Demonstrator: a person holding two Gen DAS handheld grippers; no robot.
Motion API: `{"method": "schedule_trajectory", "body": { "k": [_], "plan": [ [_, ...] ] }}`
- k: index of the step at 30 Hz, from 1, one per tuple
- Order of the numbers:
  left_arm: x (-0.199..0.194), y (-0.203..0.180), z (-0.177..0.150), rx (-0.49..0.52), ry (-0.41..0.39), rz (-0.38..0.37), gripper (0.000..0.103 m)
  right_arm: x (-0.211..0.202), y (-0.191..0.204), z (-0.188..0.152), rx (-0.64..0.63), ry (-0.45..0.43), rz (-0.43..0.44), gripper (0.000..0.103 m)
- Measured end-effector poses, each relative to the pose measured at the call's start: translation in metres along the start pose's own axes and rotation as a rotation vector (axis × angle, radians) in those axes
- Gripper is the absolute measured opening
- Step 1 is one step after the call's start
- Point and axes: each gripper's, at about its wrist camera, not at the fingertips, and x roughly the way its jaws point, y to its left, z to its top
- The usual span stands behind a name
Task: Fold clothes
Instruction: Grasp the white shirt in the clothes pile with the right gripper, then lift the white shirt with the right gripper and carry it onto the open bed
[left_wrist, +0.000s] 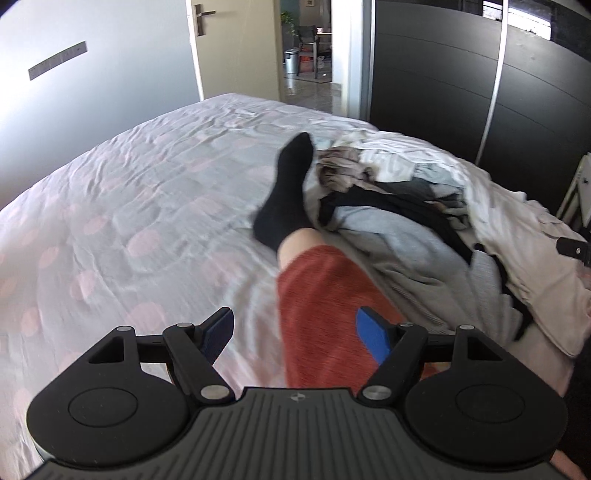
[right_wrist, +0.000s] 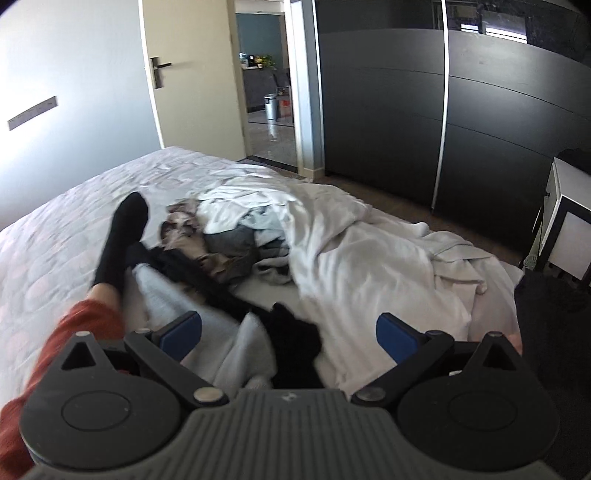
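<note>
Nearest the left camera, the left gripper (left_wrist: 295, 336) hangs with its jaws spread wide and nothing between them, above the person's leg (left_wrist: 325, 317) in a rust-red trouser. The right gripper (right_wrist: 288, 334) is likewise wide apart and empty, poised over a grey garment (right_wrist: 221, 332) and a black garment (right_wrist: 291, 339) at the near edge of the bed (left_wrist: 122, 206). The leg stretches across the bed, ending in a black sock (left_wrist: 288, 192) that lies just beside the pile of clothes (right_wrist: 236, 240). That pile, wrapped by a white sheet (right_wrist: 362, 258), fills the bed's right side up to its right edge. The left half of the bed is bare cover. Beyond the far edge stand an open door (right_wrist: 192, 74) and a dark wardrobe (right_wrist: 480, 129).
</note>
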Motion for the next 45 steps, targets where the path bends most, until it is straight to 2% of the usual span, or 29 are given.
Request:
{"method": "schedule_trajectory", "body": {
  "k": [6,10,13,15,16,17,20,24,28,32,33,34,35,41,45],
  "plan": [
    [0.043,0.036,0.011,-0.065,0.056,0.032,0.087,0.106,-0.026,0.012,0.019,0.054,-0.071,0.101],
    [0.064,0.047,0.01,-0.046,0.096,0.066,0.087,0.166,-0.043,0.013,0.045,0.112,-0.098,0.089],
    [0.073,0.053,0.006,-0.036,0.125,0.065,0.087,0.191,-0.051,0.008,0.058,0.137,-0.126,0.087],
    [0.079,0.058,0.003,-0.04,0.141,0.065,0.087,0.195,-0.044,0.007,-0.013,0.131,-0.176,0.07],
    [0.08,0.059,0.002,-0.043,0.145,0.067,0.087,0.197,-0.041,0.008,-0.051,0.136,-0.216,0.046],
    [0.081,0.061,0.0,-0.046,0.149,0.068,0.087,0.197,-0.042,0.009,-0.056,0.136,-0.209,0.038],
    [0.077,0.066,-0.003,-0.062,0.153,0.066,0.087,0.187,-0.049,0.016,-0.023,0.122,-0.192,0.019],
    [0.063,0.074,-0.007,-0.078,0.142,0.071,0.087,0.161,-0.049,0.033,-0.018,0.053,-0.212,0.016],
    [0.046,0.089,-0.014,-0.11,0.127,0.084,0.086,0.125,-0.047,0.067,-0.025,-0.05,-0.212,0.015],
    [0.02,0.103,-0.019,-0.138,0.094,0.1,0.084,0.082,-0.027,0.112,-0.056,-0.163,-0.178,0.014],
    [0.012,0.107,-0.019,-0.144,0.083,0.104,0.083,0.071,-0.02,0.124,-0.059,-0.189,-0.163,0.013],
    [0.005,0.11,-0.02,-0.149,0.073,0.107,0.083,0.058,-0.012,0.134,-0.063,-0.224,-0.137,0.007],
    [-0.003,0.115,-0.021,-0.158,0.061,0.113,0.082,0.045,-0.001,0.145,-0.081,-0.256,-0.132,0.007],
    [-0.053,0.138,-0.027,-0.193,-0.025,0.152,0.082,-0.022,0.063,0.191,-0.145,-0.371,0.023,0.007],
    [-0.085,0.156,-0.032,-0.213,-0.071,0.19,0.082,-0.08,0.127,0.207,-0.25,-0.475,0.179,0.007]
  ]
}}
